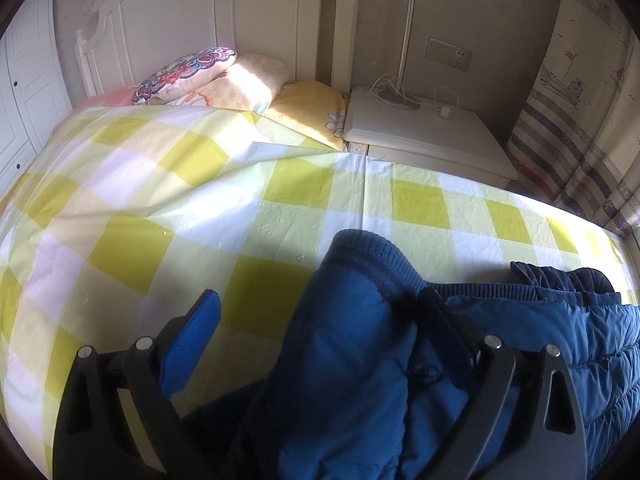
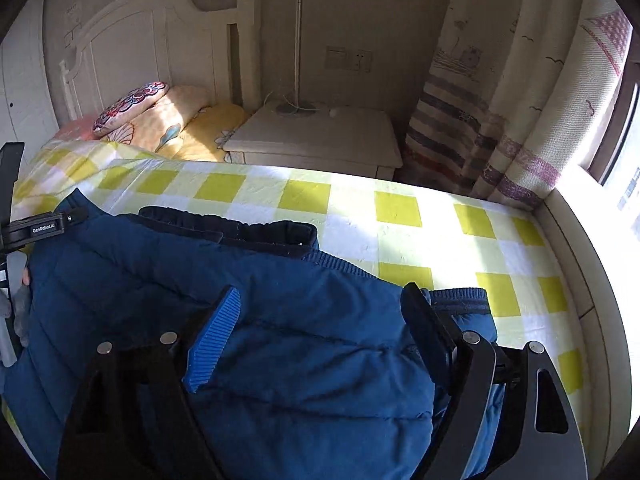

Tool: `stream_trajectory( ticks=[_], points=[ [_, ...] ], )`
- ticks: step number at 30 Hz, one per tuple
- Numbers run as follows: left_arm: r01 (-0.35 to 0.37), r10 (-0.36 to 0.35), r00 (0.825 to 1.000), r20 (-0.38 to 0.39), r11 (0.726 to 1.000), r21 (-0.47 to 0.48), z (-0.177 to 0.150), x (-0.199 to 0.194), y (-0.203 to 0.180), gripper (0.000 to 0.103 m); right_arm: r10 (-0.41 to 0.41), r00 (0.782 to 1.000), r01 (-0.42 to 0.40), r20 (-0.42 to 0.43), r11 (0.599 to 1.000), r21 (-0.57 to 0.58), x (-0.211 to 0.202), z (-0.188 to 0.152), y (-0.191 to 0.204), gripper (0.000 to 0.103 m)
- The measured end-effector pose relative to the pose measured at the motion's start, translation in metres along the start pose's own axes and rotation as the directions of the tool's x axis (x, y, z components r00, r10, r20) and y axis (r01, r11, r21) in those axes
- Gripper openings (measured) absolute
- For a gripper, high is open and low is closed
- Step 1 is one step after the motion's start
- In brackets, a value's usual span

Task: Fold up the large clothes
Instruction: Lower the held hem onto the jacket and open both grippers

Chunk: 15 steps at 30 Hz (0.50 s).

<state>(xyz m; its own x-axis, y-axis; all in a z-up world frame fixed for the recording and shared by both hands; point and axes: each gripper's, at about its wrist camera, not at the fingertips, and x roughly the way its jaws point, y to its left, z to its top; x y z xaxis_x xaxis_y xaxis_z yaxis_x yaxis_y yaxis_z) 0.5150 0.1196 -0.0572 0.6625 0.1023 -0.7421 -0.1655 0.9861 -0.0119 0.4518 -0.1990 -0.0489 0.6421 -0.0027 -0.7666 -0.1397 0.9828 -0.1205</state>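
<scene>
A blue quilted puffer jacket (image 1: 360,360) lies on the yellow-and-white checked bed cover (image 1: 160,208). In the left wrist view its ribbed hem (image 1: 368,248) bulges up between my fingers. My left gripper (image 1: 320,312) is open, its right finger (image 1: 444,320) sunk into the fabric, its left pad (image 1: 196,340) over the cover. In the right wrist view the jacket (image 2: 280,320) fills the foreground with a dark navy collar (image 2: 240,228). My right gripper (image 2: 324,312) is open, its fingers astride the jacket's surface. The left gripper's body (image 2: 36,228) shows at the left edge.
Pillows (image 1: 224,76) are stacked at the white headboard (image 1: 180,12). A white nightstand (image 1: 424,128) with a lamp base and cable stands beside the bed. Striped curtains (image 2: 500,120) hang at the right, next to a bright window (image 2: 624,184). A wooden bed rail (image 2: 580,280) bounds the right.
</scene>
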Motion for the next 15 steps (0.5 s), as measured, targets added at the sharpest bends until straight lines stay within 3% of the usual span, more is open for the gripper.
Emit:
stream_trajectory(
  ticks=[2, 4, 6, 8, 10, 13, 15],
  points=[
    [-0.057, 0.053, 0.995, 0.090, 0.997, 0.046, 0.002, -0.026, -0.011, 0.093, -0.014, 1.000, 0.014, -0.027, 1.000, 0.010, 0.014, -0.006, 0.004, 0.081],
    [0.005, -0.024, 0.985, 0.171, 0.994, 0.107, 0.003, -0.059, -0.032, 0.094, -0.025, 1.000, 0.025, -0.011, 1.000, -0.002, 0.012, -0.007, 0.005, 0.081],
    [0.067, -0.105, 0.974, 0.201, 0.979, 0.190, 0.001, -0.083, -0.067, 0.097, -0.015, 1.000, 0.015, 0.000, 1.000, 0.004, 0.009, -0.009, 0.004, 0.081],
    [0.099, -0.154, 0.972, 0.177, 0.953, 0.286, -0.003, -0.088, -0.110, 0.099, -0.004, 1.000, 0.004, 0.007, 1.000, 0.014, 0.007, -0.010, 0.002, 0.081],
    [0.104, -0.157, 0.981, 0.118, 0.925, 0.365, -0.013, -0.074, -0.150, 0.099, 0.002, 1.000, -0.002, 0.009, 1.000, 0.020, 0.007, -0.010, 0.002, 0.080],
    [0.017, -0.025, 1.000, 0.012, 0.881, 0.472, -0.038, -0.025, -0.192, 0.099, 0.026, 1.000, -0.026, 0.012, 0.999, 0.038, 0.007, -0.010, -0.002, 0.080],
    [0.058, -0.062, 0.998, -0.006, 0.906, 0.420, -0.039, -0.018, -0.181, 0.100, 0.049, 0.999, -0.049, 0.005, 0.997, 0.054, 0.010, -0.010, -0.006, 0.080]
  ],
)
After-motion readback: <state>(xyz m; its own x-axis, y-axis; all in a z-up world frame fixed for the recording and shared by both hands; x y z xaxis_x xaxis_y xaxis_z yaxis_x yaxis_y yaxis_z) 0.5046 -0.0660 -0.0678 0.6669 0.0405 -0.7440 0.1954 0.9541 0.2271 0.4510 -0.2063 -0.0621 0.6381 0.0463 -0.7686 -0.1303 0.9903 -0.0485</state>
